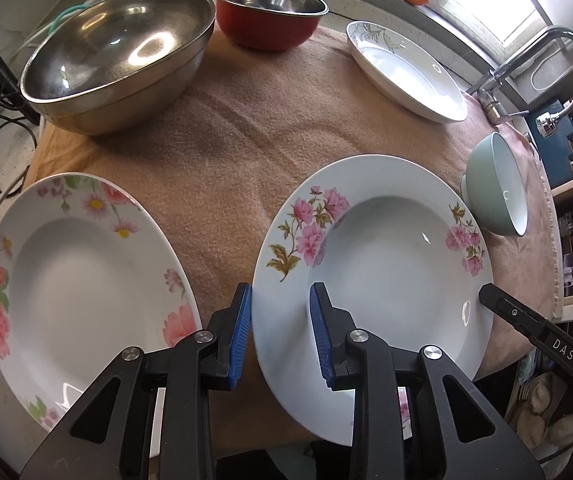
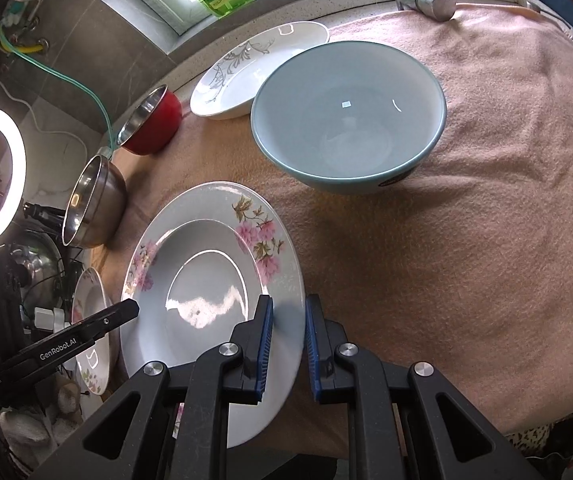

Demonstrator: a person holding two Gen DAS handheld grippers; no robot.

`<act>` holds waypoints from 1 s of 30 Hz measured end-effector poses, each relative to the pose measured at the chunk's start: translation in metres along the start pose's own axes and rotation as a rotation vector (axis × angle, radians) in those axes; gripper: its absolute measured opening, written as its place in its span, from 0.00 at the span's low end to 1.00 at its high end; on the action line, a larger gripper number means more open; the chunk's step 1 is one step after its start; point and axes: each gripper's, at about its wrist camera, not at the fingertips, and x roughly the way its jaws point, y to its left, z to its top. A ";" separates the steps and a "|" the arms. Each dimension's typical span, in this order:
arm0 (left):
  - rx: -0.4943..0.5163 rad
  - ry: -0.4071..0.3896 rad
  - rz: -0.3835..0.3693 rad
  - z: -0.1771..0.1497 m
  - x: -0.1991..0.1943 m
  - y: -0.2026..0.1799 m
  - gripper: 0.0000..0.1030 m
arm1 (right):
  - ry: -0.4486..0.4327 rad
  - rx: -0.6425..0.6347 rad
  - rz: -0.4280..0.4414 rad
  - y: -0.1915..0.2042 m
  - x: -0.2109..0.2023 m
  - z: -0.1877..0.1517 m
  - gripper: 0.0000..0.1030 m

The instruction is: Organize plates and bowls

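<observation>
We hold the flowered plate (image 1: pixel 374 280) by opposite edges: the left tongs (image 1: pixel 280 336) pinch its left rim, blue ribbed pads above and below the edge, and the right tongs (image 2: pixel 288 346) are narrowed onto its right rim. The plate sits near the front of the desk, over the towel (image 1: pixel 222 148), between a second floral plate (image 1: pixel 78 280) just beside it and the celadon bowl (image 2: pixel 350 116). To stack it well, we judge that both grips should rise together and level, since glazed ceramic is slick and a shallow rim gives the pads little purchase. Materials contrast: glossy white porcelain with pink decals, a napped tan cloth that creases, a mirror-bright steel bowl (image 1: pixel 114 60), a red-skinned bowl (image 1: pixel 270 12), and an oval grey-sprigged dish (image 1: pixel 406 70) behind
</observation>
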 end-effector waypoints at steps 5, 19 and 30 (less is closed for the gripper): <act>0.007 0.001 0.001 0.000 0.001 -0.001 0.27 | 0.006 0.004 -0.002 -0.002 0.000 -0.004 0.14; 0.024 0.003 0.000 -0.006 0.002 -0.004 0.27 | 0.008 0.010 -0.014 -0.008 -0.002 -0.011 0.14; 0.029 -0.005 -0.001 -0.008 0.001 -0.005 0.27 | 0.008 0.003 -0.022 -0.009 -0.001 -0.014 0.14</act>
